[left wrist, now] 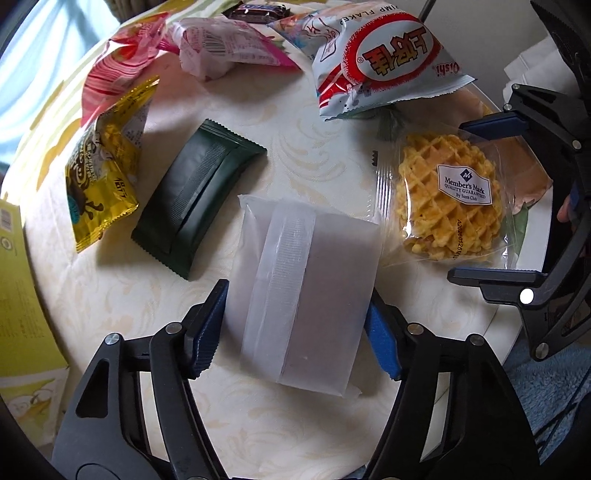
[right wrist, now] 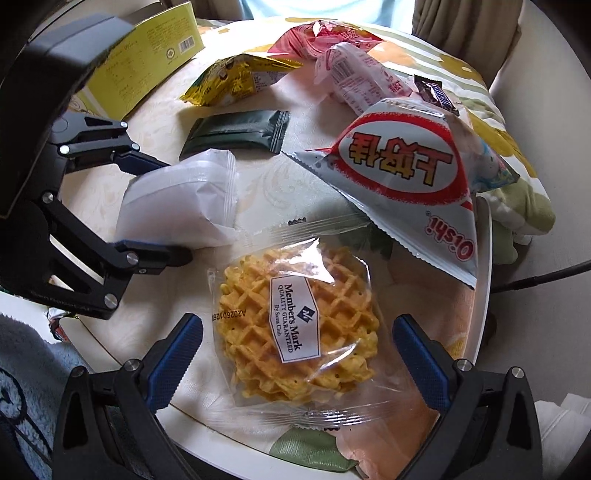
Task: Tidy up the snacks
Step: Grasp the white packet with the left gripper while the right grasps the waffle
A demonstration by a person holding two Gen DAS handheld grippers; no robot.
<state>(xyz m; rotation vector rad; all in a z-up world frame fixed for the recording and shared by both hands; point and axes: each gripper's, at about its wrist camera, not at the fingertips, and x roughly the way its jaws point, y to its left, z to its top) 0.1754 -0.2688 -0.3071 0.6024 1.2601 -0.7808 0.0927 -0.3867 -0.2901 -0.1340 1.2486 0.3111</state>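
Snacks lie on a round cream table. My left gripper is open, its blue pads on either side of a white translucent packet, close to its edges. The packet also shows in the right wrist view, between the left gripper's fingers. My right gripper is open around a clear-wrapped waffle, not touching it. The waffle also shows in the left wrist view, with the right gripper around it.
A dark green packet, a yellow packet, pink and red bags, a pink-white packet, a chocolate bar and a white Oishi bag lie around. A yellow-green box stands at left. The table edge is near right.
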